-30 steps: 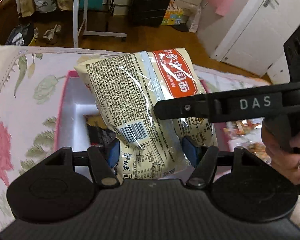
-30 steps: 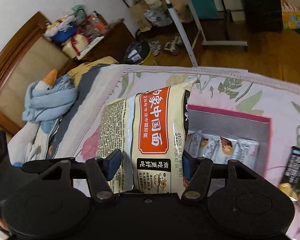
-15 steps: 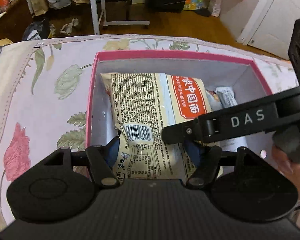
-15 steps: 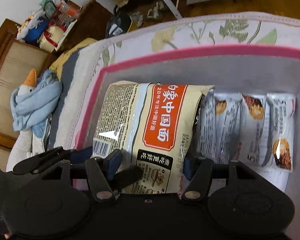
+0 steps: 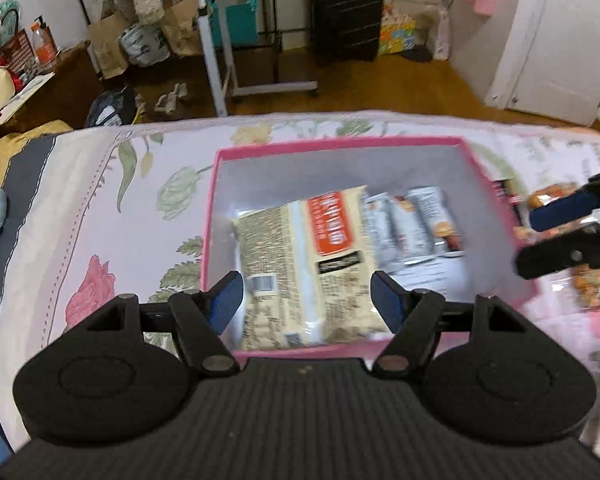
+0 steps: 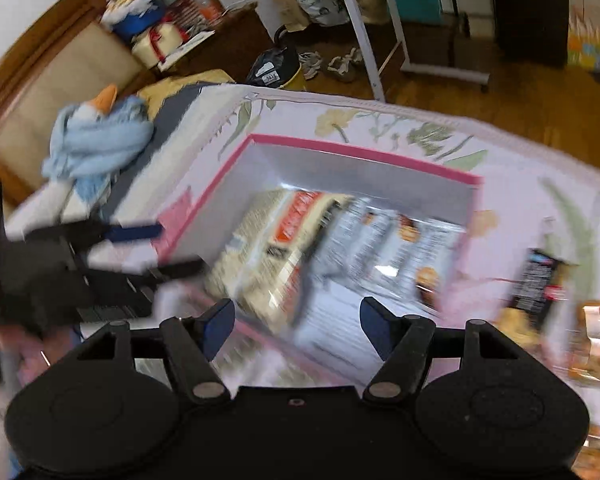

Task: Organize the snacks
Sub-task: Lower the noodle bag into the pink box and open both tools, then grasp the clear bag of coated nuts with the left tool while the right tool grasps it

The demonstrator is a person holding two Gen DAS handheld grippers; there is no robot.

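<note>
A cream noodle bag with an orange label point(image 5: 308, 264) lies flat in the pink-rimmed box point(image 5: 340, 145) on the floral bedspread, beside several grey snack bars point(image 5: 416, 224). The bag point(image 6: 268, 248) and the bars point(image 6: 392, 248) are blurred in the right wrist view. My left gripper point(image 5: 307, 300) is open and empty above the box's near edge. My right gripper point(image 6: 296, 322) is open and empty above the box's point(image 6: 364, 154) near rim, and it shows at the right of the left wrist view point(image 5: 568, 232).
A dark snack packet point(image 6: 540, 284) and orange-wrapped snacks point(image 6: 596, 344) lie on the bedspread right of the box. A light blue cloth with a plush toy point(image 6: 96, 136) lies at the bed's head. A rolling table point(image 5: 240, 32) and a black suitcase point(image 5: 346, 12) stand on the floor beyond.
Both grippers have let go of the noodle bag, opened, and drawn back up from the box. The bag now lies flat inside the box.
</note>
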